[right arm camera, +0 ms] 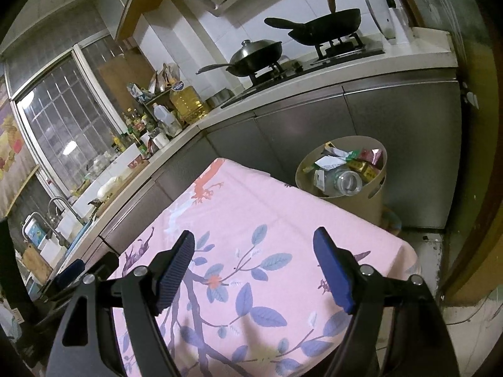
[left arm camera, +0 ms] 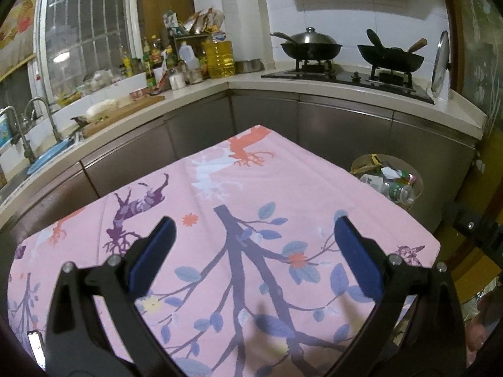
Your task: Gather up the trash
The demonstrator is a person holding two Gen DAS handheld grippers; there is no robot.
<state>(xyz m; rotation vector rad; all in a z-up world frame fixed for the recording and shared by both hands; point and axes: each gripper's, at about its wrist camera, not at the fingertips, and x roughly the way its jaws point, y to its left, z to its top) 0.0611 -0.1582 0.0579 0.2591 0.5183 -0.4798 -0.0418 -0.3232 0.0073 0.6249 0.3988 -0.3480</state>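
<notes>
Kitchen counters (left arm camera: 201, 94) run in an L along the far walls, with steel cabinet fronts below and a pink floral tablecloth (left arm camera: 239, 194) covering the table in the foreground. Beige trash bin (right arm camera: 352, 201), standing on the floor just beyond the table's far right corner and against the cabinets, is filled to the rim: a clear plastic bottle (right arm camera: 347, 182) lies on top among crumpled wrappers (right arm camera: 361, 158) and paper. On the hob, a lidded wok (left arm camera: 309, 45) and an open wok (left arm camera: 391, 55) sit on separate burners; a large jug of yellow oil (left arm camera: 220, 56) stands among smaller bottles in the counter corner. Sink with faucet (left arm camera: 41, 116) lies at far left. A narrow strip of floor separates the table's far edges from the cabinets; tiled floor shows to the right of the table. Left gripper (left arm camera: 254, 229) and right gripper (right arm camera: 254, 245) hover side by side above the cloth's near half, both pointing toward the counters, blue-padded fingers spread wide with nothing between them.
</notes>
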